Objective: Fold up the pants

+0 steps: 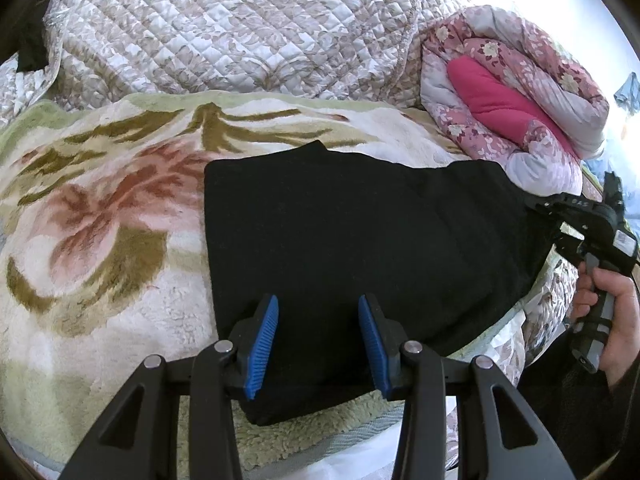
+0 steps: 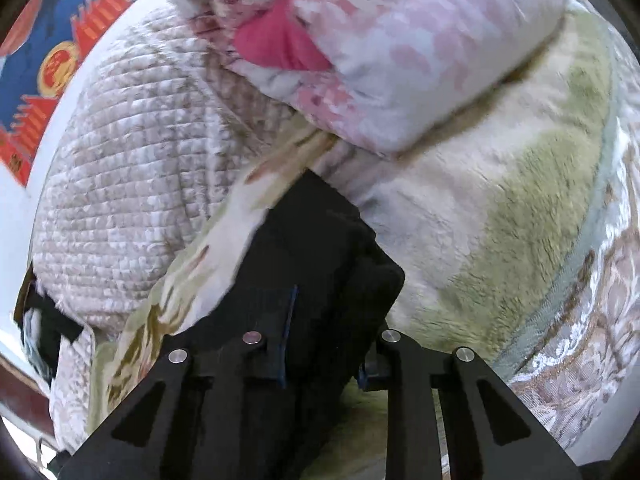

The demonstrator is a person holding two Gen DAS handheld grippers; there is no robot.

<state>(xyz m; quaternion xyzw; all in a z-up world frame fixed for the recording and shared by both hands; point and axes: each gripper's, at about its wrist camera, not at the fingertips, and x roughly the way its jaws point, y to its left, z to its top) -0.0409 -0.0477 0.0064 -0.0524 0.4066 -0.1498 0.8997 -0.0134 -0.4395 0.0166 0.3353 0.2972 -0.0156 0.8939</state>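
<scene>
Black pants (image 1: 360, 240) lie folded into a flat rectangle on a floral fleece blanket (image 1: 100, 220). My left gripper (image 1: 318, 312) is open, its blue pads (image 1: 264, 340) just above the near edge of the pants. My right gripper (image 1: 552, 220) is at the right end of the pants in the left wrist view. In the right wrist view the pants (image 2: 320, 248) bunch up between its fingers (image 2: 288, 332); the gripper (image 2: 328, 344) looks partly closed on the fabric, and the cloth hides the pads.
A quilted beige bedspread (image 1: 240, 28) covers the back of the bed. A rolled pink floral duvet (image 1: 520, 92) lies at the back right, close to the right end of the pants. The bed edge is near at the bottom right.
</scene>
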